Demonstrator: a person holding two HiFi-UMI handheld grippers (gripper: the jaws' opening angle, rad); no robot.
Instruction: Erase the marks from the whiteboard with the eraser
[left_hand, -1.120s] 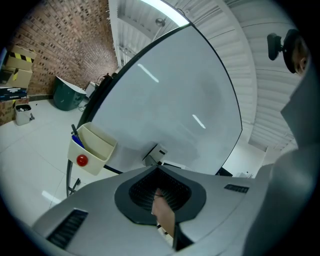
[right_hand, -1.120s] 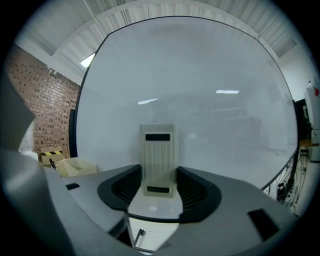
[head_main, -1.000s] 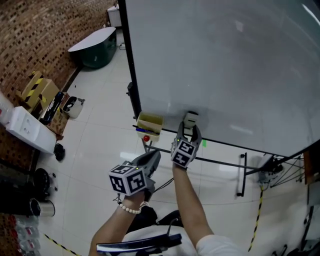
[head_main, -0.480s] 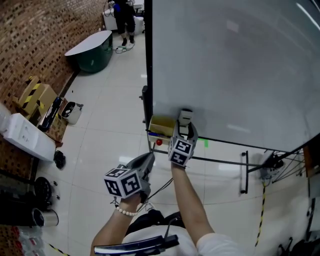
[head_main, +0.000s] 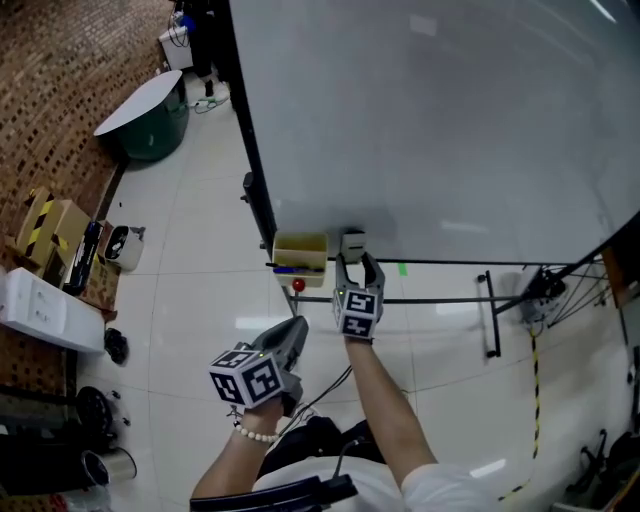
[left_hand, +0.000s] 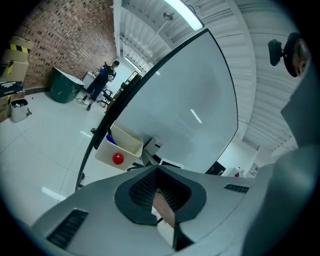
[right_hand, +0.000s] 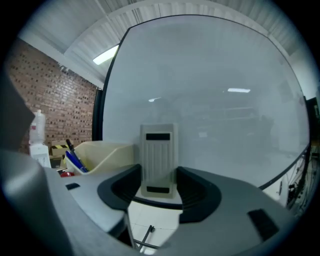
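Right tool: the grey two-jaw right gripper (head_main: 352, 265) points up at the board, and its jaws pinch the lower end of the eraser from both sides.
Eraser: a pale grey ribbed plastic block eraser (right_hand: 159, 157) stands upright between the right jaws at the board's lower edge. Whether it presses on the surface cannot be told.
Board: a large white whiteboard in a black frame (head_main: 430, 120) is straight ahead of the right gripper and fills its view.
Left tool: the grey two-jaw left gripper (head_main: 296, 330) has its jaws pressed together with nothing between them. It is held lower than the right gripper, to that gripper's left and apart from the board.
Tray: a cream plastic tray (head_main: 300, 248) sits just left of the right gripper's tips on the board's bottom frame.
Tray contents: blue marker pens (right_hand: 75, 160) lie in the tray.
Below tray: a small red round object (left_hand: 118, 159) is ahead of the left gripper.
Left of both tools: a glossy white tiled floor (head_main: 200, 230) runs out to a brick wall (head_main: 60, 80).
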